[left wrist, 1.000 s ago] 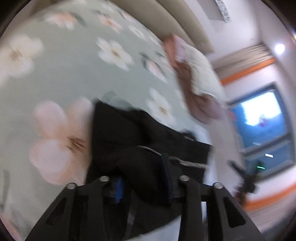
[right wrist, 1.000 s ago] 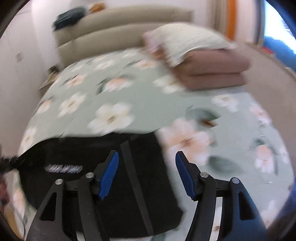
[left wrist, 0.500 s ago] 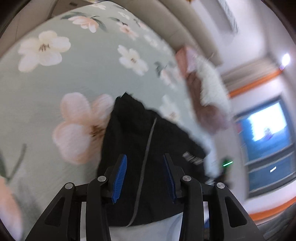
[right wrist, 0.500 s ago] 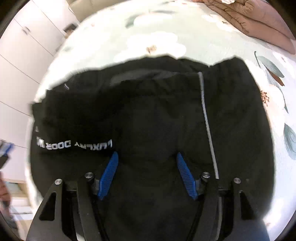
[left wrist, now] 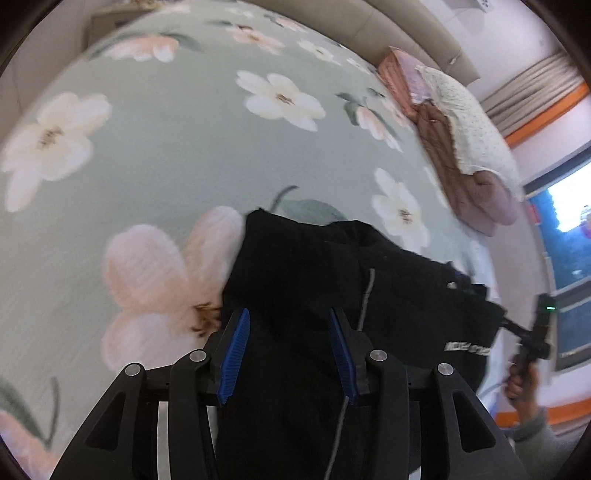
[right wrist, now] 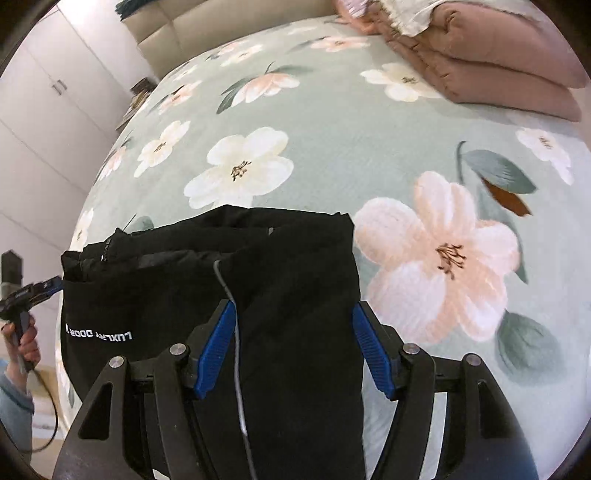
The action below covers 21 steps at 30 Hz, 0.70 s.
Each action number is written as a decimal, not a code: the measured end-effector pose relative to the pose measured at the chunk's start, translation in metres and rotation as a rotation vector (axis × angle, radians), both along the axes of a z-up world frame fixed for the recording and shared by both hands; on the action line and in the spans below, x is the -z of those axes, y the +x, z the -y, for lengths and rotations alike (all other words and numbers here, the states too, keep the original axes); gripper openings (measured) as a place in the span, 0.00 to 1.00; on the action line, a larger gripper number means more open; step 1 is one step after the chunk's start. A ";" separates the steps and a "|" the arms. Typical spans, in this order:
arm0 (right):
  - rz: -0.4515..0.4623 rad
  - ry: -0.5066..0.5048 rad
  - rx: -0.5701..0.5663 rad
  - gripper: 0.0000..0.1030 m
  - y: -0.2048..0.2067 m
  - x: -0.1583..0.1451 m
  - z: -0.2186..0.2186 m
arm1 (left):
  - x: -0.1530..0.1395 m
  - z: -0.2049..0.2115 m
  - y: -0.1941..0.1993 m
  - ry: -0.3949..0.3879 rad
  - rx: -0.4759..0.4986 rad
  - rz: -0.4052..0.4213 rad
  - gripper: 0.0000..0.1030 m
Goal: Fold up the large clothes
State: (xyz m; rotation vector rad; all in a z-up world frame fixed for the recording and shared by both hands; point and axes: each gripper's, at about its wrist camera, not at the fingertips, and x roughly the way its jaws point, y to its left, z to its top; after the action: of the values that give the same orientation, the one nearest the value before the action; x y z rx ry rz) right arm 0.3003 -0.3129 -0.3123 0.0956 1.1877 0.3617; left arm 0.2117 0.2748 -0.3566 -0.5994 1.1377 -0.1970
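Floral bedspread (left wrist: 166, 155) under both my hands carries one black garment (left wrist: 314, 295) folded at its near edge (a single grey cord runs down it), with my left gripper (left wrist: 288, 339), its jaws just widened, and my right gripper (right wrist: 295, 343) both spread above it, pinching nothing.

Folded garment (right wrist: 288, 295) on the bed (right wrist: 332, 147), near edge, at our six o'clock; stacked quilt (right wrist: 498, 62) with pillow (right wrist: 410, 14) atop, at our one o'clock.
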 end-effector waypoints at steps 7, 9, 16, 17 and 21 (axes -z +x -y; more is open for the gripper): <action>-0.065 0.048 -0.020 0.68 0.032 0.033 -0.003 | 0.027 0.001 0.018 -0.085 0.002 -0.060 0.45; -0.058 0.065 -0.030 0.45 0.033 0.036 -0.007 | 0.032 0.005 0.022 -0.099 -0.012 -0.060 0.46; 0.196 -0.188 -0.058 0.13 -0.014 -0.020 -0.037 | -0.022 0.030 -0.002 0.147 -0.042 0.084 0.00; 0.239 -0.231 -0.064 0.13 -0.017 -0.033 -0.041 | -0.039 0.028 -0.006 0.177 -0.066 0.119 0.00; 0.354 -0.264 -0.075 0.13 -0.006 -0.078 -0.053 | -0.105 -0.015 -0.005 0.177 -0.243 0.286 0.00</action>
State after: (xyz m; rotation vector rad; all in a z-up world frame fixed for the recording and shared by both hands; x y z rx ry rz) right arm 0.2947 -0.2598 -0.2345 -0.2346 0.8799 0.2706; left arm 0.2071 0.2900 -0.2519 -0.5279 0.7888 0.0277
